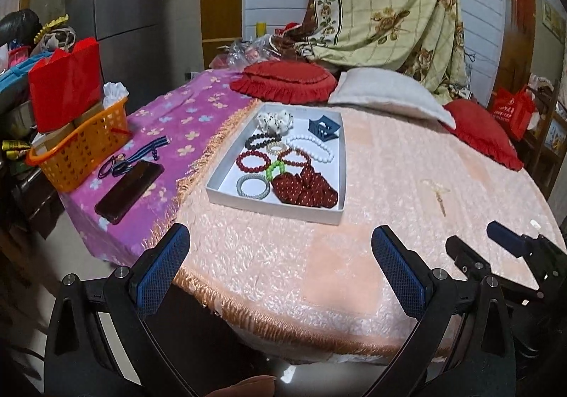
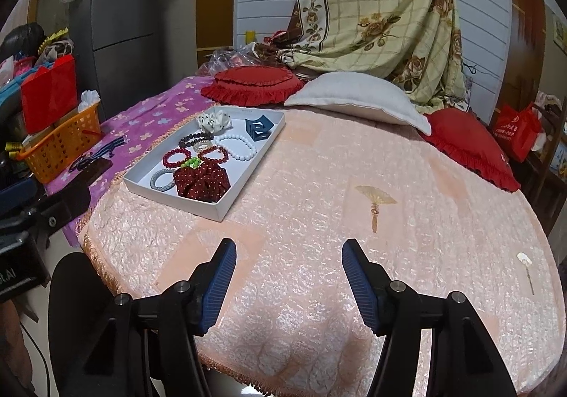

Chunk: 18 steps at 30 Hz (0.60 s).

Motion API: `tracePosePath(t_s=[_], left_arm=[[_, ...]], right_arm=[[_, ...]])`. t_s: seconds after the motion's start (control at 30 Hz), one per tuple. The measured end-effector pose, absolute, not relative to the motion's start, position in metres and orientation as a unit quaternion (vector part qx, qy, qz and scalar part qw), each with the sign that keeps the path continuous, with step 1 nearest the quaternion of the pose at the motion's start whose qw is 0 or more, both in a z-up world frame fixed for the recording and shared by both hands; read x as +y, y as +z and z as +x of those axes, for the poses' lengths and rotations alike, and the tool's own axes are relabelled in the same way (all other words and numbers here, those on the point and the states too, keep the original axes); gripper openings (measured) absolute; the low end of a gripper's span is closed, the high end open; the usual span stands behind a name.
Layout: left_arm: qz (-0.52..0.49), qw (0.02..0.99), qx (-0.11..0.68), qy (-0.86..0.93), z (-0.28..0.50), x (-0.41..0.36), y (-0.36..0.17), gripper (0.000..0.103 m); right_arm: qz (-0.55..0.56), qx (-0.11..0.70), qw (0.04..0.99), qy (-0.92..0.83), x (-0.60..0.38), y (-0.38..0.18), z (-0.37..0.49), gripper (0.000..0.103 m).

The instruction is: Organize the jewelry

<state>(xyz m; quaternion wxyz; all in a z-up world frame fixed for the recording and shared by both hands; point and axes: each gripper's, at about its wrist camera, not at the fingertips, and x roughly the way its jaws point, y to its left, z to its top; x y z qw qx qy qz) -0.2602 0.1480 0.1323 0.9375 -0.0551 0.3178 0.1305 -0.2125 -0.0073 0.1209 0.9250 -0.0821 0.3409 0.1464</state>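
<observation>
Fringe edge of the peach cloth (image 1: 319, 276) runs just under both grippers; bare cloth lies between them and the tray, and more to the right of it. Left gripper (image 1: 280, 266) hangs above the near edge, jaws wide, holding nothing. Right gripper (image 2: 288, 276) likewise, jaws wide and empty, over open cloth.

White tray (image 1: 226, 189) sits toward the left side of the cloth, close to its fringe. Inside: white bead bracelet (image 1: 312, 148), two red bead bracelets (image 1: 252, 160), dark bead bracelet (image 1: 260, 141), green bead piece (image 1: 275, 170), grey coil band (image 1: 252, 186), dark red dotted scrunchie (image 1: 307, 188), white spotted scrunchie (image 1: 274, 120), blue claw clip (image 1: 323, 129).

On the cloth outside the tray, well to its right: gold fan-shaped hairpin (image 2: 375, 200) and a small white-headed pin (image 2: 525, 264).

Left of the cloth, a purple flowered blanket (image 1: 184, 117) carries an orange basket (image 1: 78, 152) and a dark phone (image 1: 129, 189). Red cushions (image 1: 283, 79) and a white pillow (image 1: 386, 95) lie behind.
</observation>
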Motion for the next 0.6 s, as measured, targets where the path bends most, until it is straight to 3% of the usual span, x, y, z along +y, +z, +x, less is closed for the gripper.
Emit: tracePosePath(t_s=[0.6], left_arm=[[-0.04, 0.928, 0.349, 0.12, -0.253, 0.14, 0.114, 0.102]], right_arm=[[-0.082, 0.365, 0.918, 0.133, -0.007, 0.108, -0.206, 0.06]])
